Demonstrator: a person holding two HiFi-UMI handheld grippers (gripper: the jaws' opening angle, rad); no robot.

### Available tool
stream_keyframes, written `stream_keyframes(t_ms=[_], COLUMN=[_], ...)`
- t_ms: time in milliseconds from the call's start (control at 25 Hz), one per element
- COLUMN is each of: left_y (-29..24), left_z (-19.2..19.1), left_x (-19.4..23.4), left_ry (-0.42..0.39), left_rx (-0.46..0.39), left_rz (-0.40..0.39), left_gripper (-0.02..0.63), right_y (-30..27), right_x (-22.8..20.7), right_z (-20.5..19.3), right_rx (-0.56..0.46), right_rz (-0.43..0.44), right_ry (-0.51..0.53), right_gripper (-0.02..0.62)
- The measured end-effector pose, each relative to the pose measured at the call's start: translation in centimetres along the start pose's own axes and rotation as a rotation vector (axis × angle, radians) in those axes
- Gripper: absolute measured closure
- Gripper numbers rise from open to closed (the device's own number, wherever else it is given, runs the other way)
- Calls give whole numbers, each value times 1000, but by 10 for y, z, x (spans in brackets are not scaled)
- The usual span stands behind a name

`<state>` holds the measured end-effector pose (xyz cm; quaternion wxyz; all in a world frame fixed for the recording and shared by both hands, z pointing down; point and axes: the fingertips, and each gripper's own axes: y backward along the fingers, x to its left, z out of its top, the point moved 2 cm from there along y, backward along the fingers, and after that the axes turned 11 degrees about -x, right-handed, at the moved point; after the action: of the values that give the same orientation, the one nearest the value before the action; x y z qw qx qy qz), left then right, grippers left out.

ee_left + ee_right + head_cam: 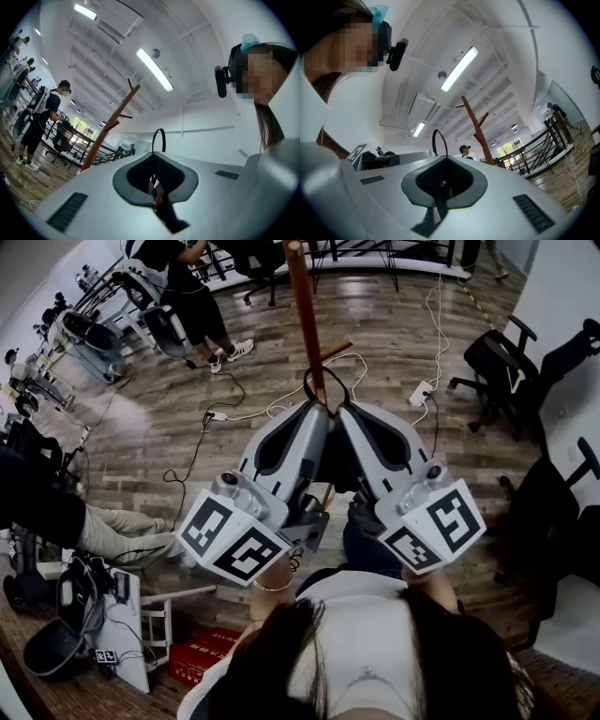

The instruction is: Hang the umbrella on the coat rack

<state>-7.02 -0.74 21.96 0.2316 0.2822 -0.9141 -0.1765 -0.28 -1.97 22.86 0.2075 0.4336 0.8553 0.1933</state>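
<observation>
The wooden coat rack pole (303, 306) rises just beyond both grippers, with a short peg (336, 350) sticking out to the right. My left gripper (314, 409) and right gripper (339, 411) are raised with their tips together, right beside the pole below that peg. A thin black strap loop (324, 381) of the umbrella pokes up from between the tips. The dark umbrella body (334, 463) hangs between the two grippers, mostly hidden. In the left gripper view the loop (159, 138) stands above the shut left gripper (153, 154), with the rack (110, 123) behind. The right gripper (444, 158) is shut under the same loop (437, 140), with the rack (476, 124) beyond.
Black office chairs (502, 357) stand at the right. White power strips (420, 392) and cables lie on the wooden floor. A person (192, 296) stands at a desk at the back left. Someone's legs (112, 526) and equipment (84, 615) lie at the left.
</observation>
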Motion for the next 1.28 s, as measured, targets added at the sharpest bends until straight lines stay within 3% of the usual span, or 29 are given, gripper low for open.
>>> stream_keyframes(t_ms=[1280], left_y=[-71], left_z=[6], left_x=[49], left_ry=[-48], left_rx=[-26], left_rz=[-42], left_gripper=[594], right_y=[-64], right_x=[-61], right_z=[-2], right_rx=[-41], right_rz=[38], right_ry=[-3], right_gripper=[560])
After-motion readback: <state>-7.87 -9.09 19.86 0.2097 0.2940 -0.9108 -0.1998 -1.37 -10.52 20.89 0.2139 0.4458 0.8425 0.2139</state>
